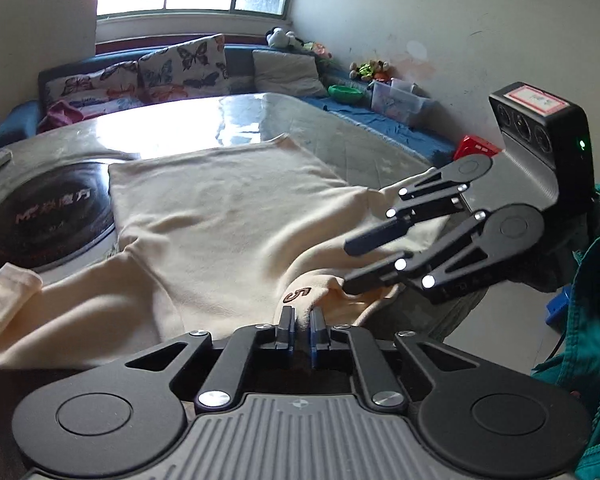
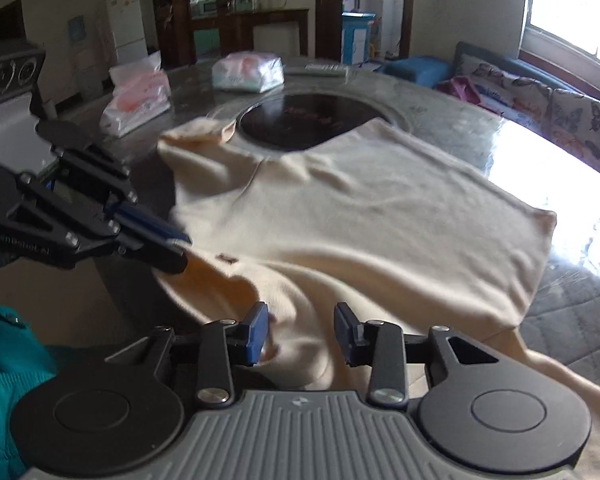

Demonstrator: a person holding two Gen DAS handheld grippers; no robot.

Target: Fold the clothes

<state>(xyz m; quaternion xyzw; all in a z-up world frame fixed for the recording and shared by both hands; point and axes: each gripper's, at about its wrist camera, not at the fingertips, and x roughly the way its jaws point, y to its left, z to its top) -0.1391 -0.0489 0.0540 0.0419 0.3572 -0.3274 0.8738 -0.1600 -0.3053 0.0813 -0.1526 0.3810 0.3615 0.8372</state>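
Near the dark round plate (image 2: pixel 312 124), left gripper (image 1: pixel 302 322) pinches the cream shirt (image 1: pixel 228 216); right gripper (image 2: pixel 302 330), fingers spread, should clamp firmly before lifting.

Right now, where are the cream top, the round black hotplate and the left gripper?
cream top (image 1: pixel 228 216), left wrist view, middle of its body.
round black hotplate (image 2: pixel 312 120), right wrist view, dark centre.
left gripper (image 1: pixel 302 320), left wrist view, between its fingers.

My table (image 2: pixel 452 120) has a dark round hotplate (image 2: pixel 312 124) set in its middle. Along its far edge I see two plastic bags (image 2: pixel 136 98) and a remote (image 2: pixel 326 69). Beyond its window-side edge sits a sofa with butterfly cushions (image 1: pixel 180 65) and a green bowl (image 1: pixel 345 94).
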